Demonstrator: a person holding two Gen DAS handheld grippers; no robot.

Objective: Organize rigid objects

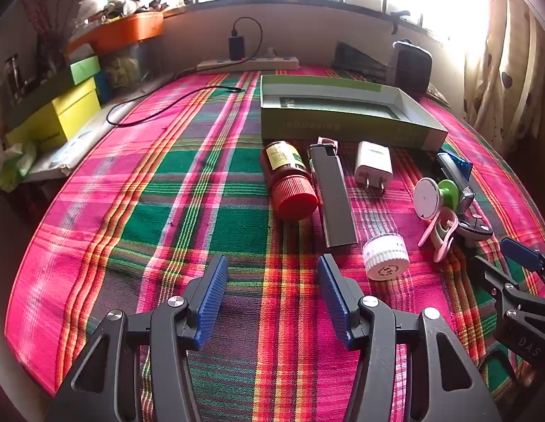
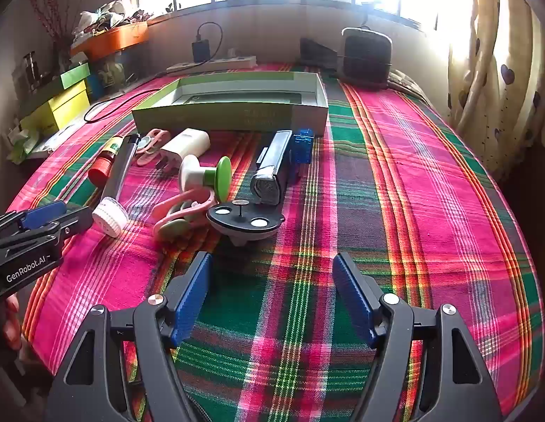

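Starting out: both grippers, left [image 1: 272, 281] and right [image 2: 272, 281], hover with fingers wide, empty; next, pick an item for the box [image 1: 346, 130], probably the cap [image 1: 386, 258].

From my left wrist view, the open green cardboard box [image 1: 346, 116] lies behind a row on the plaid cloth [image 1: 167, 193]: red-capped brown bottle [image 1: 288, 179] leftmost, long grey bar [image 1: 334, 197] beside it, white plug adapter [image 1: 372, 165] further right.

Box print [image 1: 309, 126] — too blurred
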